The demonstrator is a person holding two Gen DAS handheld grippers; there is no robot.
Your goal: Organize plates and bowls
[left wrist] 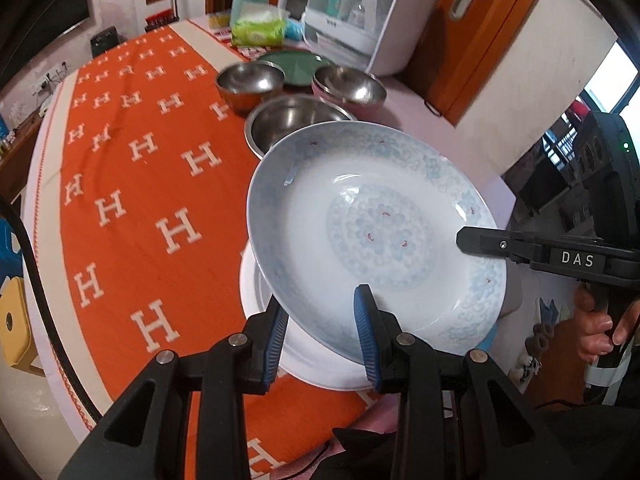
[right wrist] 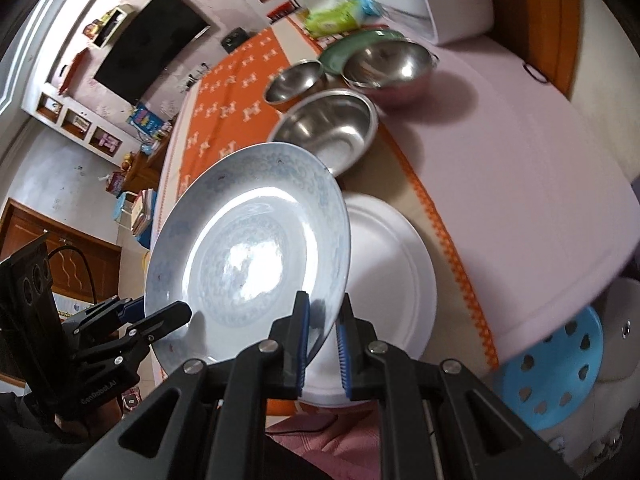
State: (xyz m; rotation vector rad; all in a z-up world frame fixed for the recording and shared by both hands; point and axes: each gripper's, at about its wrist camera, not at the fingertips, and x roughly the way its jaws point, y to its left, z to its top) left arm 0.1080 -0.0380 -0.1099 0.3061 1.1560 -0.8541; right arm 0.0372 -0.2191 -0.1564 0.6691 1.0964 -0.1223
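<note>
A pale blue patterned plate [left wrist: 372, 232] hangs tilted over a plain white plate [left wrist: 304, 364] that lies on the table near its front edge. My left gripper [left wrist: 320, 300] is shut on the patterned plate's near rim. My right gripper [right wrist: 324, 298] is shut on the opposite rim of that plate [right wrist: 248, 248], and its finger reaches in from the right in the left wrist view. In the right wrist view the white plate [right wrist: 388, 264] lies just right of the held one. Behind stand three steel bowls [left wrist: 296, 124] [left wrist: 250, 80] [left wrist: 348, 86] and a green plate [left wrist: 296, 64].
An orange cloth with white H marks [left wrist: 140, 160] covers the table's left and middle. A white dish cabinet [left wrist: 360, 12] and a green tissue pack [left wrist: 256, 28] stand at the back. A blue stool [right wrist: 548, 372] sits beside the table. A hand [left wrist: 596, 328] holds the right gripper.
</note>
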